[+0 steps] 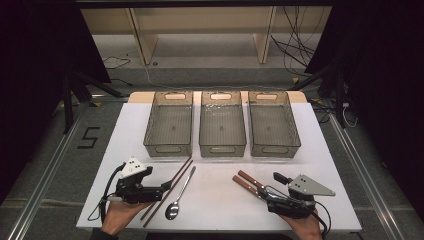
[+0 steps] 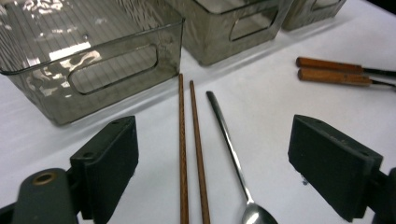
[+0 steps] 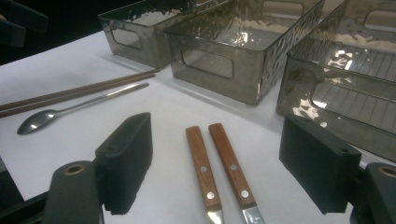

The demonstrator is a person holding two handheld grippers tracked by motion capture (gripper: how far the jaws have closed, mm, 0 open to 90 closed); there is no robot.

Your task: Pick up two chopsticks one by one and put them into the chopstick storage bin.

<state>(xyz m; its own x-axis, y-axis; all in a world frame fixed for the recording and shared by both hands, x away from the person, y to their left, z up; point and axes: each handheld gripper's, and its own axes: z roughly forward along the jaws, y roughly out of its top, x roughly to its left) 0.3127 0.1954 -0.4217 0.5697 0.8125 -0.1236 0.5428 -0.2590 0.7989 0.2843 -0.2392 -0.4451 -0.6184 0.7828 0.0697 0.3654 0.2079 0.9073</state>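
The counter (image 1: 125,130) is plain white. Three bins (image 1: 222,125) along its far edge are smoky grey and see-through, with rippled walls and ribbed floors. The chopsticks (image 2: 191,149) are reddish brown, the spoon (image 2: 229,144) shiny silver. Two knives (image 3: 219,168) have warm brown wooden handles with silver rivets. Each tool (image 2: 212,170) has matte black jaws.

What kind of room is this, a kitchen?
Probably a lab or test workspace, not a kitchen: a white table with three empty bins, loose cables on the floor, and hand-held grippers beside cutlery.
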